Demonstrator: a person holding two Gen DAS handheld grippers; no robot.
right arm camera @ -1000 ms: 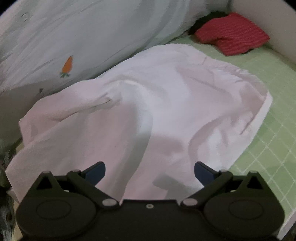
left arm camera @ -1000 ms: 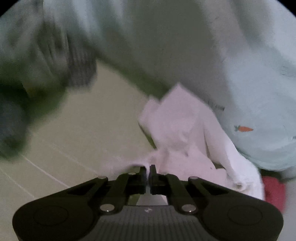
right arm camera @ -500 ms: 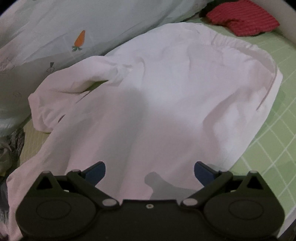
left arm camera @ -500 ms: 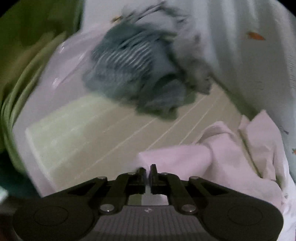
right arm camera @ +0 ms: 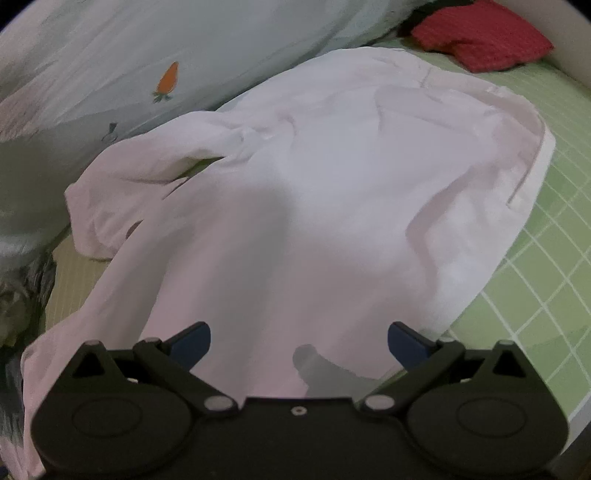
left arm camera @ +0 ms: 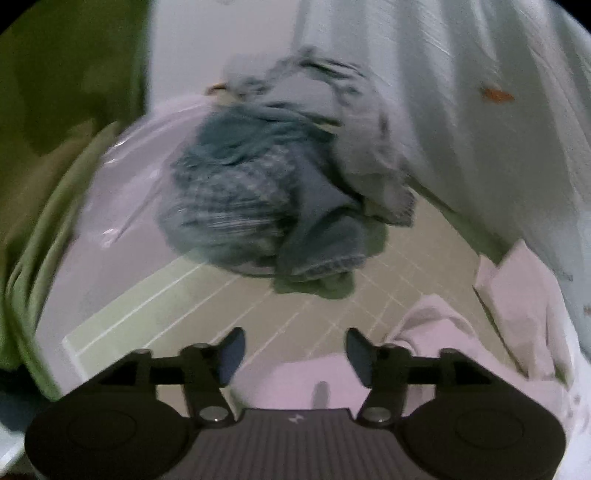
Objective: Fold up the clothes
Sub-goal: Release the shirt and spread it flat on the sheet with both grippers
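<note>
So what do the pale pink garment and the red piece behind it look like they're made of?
The pale pink garment looks like thin, smooth, matte woven cloth, maybe cotton: it drapes in soft creases. The red piece seems a thicker knit, with a ribbed, matte texture, though it is blurry.

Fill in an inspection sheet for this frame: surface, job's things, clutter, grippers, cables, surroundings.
Surface: green checked sheet.
Job's things: white shirt spread out, rumpled, one sleeve doubled over at its left.
Clutter: blue-grey clothes pile, blurred; red knitted item beyond the shirt.
Grippers: left gripper open, at the shirt's edge; right gripper open above the shirt, holding nothing.
Cables: nothing seen.
Surroundings: pale carrot-print bedding along the shirt's far side.
</note>
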